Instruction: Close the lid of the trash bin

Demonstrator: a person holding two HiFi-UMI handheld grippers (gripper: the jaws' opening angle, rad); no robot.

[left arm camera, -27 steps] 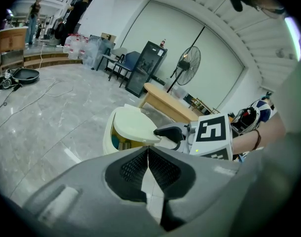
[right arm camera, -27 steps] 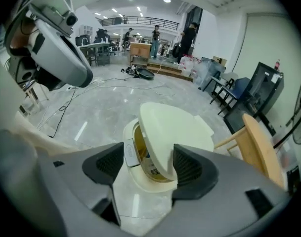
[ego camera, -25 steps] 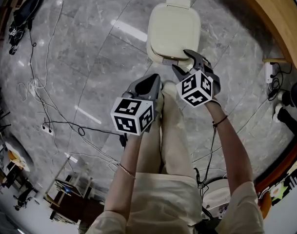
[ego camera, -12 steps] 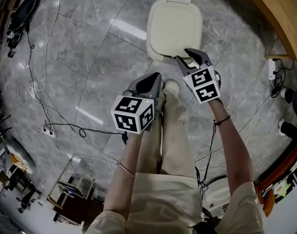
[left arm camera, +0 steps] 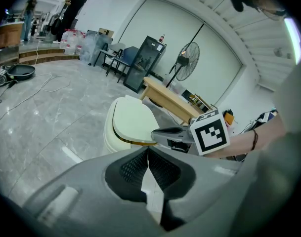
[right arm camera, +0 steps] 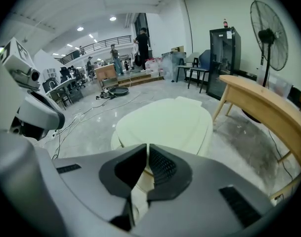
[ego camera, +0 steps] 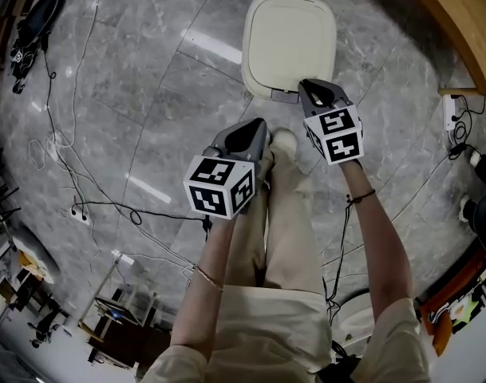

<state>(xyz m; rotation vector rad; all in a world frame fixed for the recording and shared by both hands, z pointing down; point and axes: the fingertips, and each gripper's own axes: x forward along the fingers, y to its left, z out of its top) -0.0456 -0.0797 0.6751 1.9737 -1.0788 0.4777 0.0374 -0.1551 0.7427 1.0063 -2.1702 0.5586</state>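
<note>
At the trash bin (ego camera: pixel 289 42) near edge, right gripper (ego camera: pixel 310 87) jaws just closed together, empty; left gripper (ego camera: pixel 254 128) jaws together too

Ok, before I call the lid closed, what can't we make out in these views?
- Contact: whether the right gripper, whose jaws have just been closing on nothing, touches the lid; head view, its own body covers the tips.
- Lid's front edge, so whether it is seated: left gripper view, the right gripper covers it; right gripper view, its own jaws do.
- Base of the trash bin: left gripper view, cut off by the left gripper.
</note>
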